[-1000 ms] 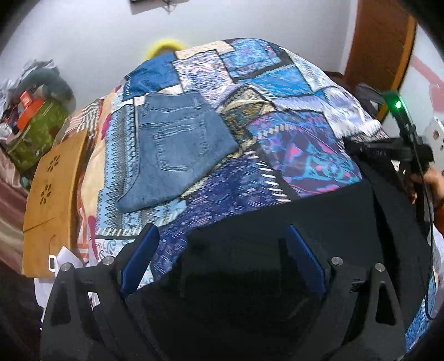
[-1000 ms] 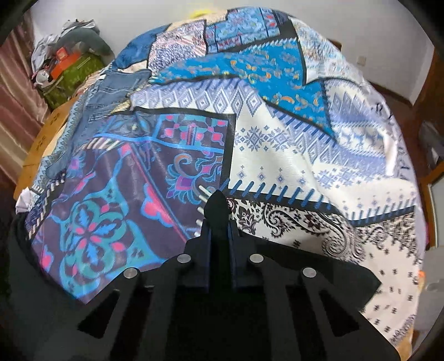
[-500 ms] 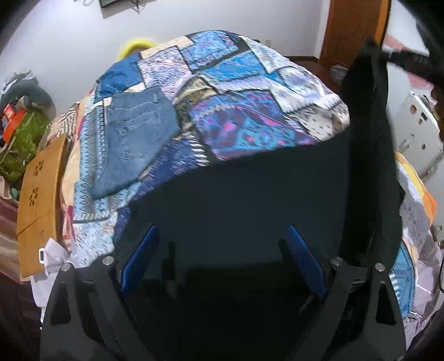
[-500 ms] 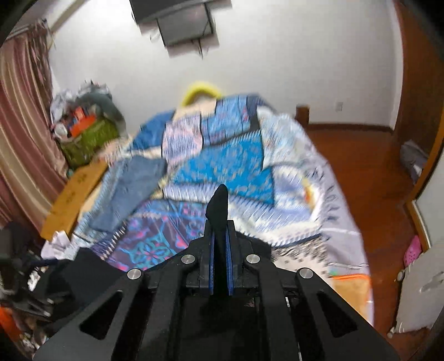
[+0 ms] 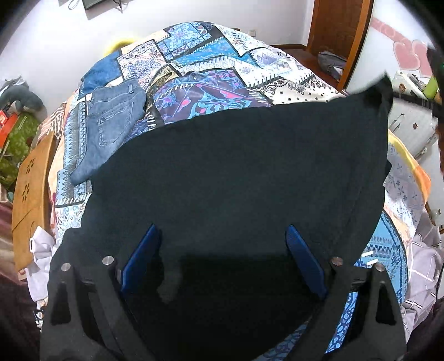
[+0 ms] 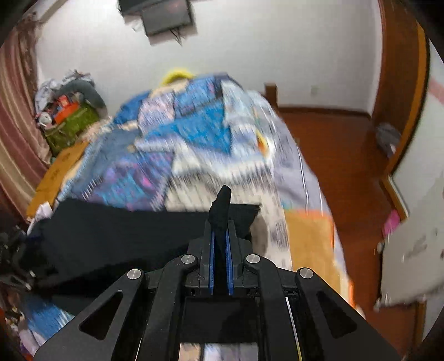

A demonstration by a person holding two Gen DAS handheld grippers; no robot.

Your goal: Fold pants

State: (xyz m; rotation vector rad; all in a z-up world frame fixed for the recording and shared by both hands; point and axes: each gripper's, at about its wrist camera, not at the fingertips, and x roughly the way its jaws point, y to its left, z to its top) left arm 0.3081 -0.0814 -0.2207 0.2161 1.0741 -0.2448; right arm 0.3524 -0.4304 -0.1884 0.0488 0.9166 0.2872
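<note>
Right tongs (image 6: 219, 227) pinching black pants (image 5: 244, 166) corner, left tongs (image 5: 222, 250) spread

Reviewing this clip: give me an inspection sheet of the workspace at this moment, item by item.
Surface: bed with patchwork bedspread.
Job's things: black pants spread over the bed's near end.
Clutter: folded blue jeans on the bed; wooden board beside it.
Grippers: left gripper open above the pants; right gripper shut on a pinch of black fabric.
Cables: thin black cable at the frame's right edge.
Surroundings: white wall, wooden door frame, wall-mounted screen.
</note>
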